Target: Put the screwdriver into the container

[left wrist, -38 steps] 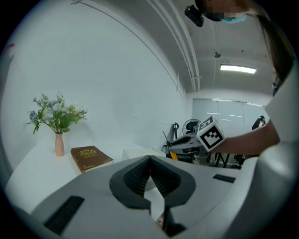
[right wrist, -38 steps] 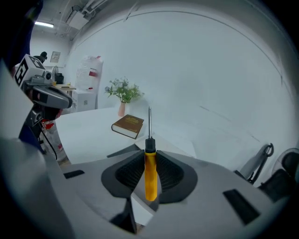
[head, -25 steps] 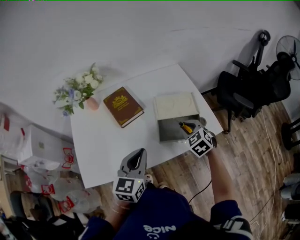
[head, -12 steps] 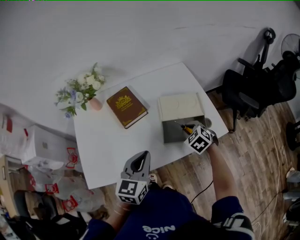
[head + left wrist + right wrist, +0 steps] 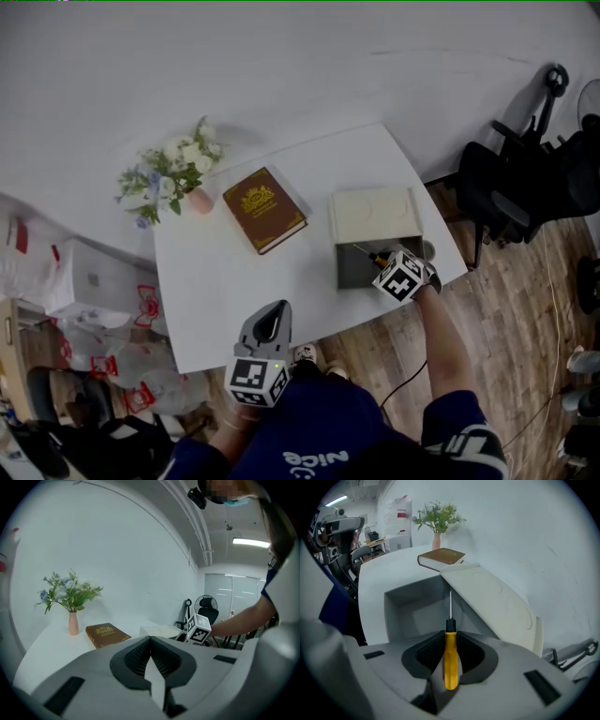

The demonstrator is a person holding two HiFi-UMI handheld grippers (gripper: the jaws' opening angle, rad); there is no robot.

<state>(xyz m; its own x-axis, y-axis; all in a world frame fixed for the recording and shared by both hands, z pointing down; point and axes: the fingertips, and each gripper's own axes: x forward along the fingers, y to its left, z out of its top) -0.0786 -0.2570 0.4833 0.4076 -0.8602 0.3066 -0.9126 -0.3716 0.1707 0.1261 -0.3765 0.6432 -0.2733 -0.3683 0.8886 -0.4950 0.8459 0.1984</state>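
My right gripper is shut on the yellow-handled screwdriver, and its thin shaft points forward over the open grey container. The container's pale lid leans open to the right. From the head view, the right gripper hovers at the container's near right corner with the screwdriver poking inward. At the table's near edge, my left gripper is shut and holds nothing; its own view shows the jaws meeting.
A brown book lies mid-table and a pink vase of flowers stands at the far left corner of the white table. Black office chairs stand to the right on the wooden floor. Bags and boxes sit left.
The head view has shifted, so the table sits slightly further right in frame. The right gripper stays at the container's corner with the screwdriver; the left gripper has barely moved.
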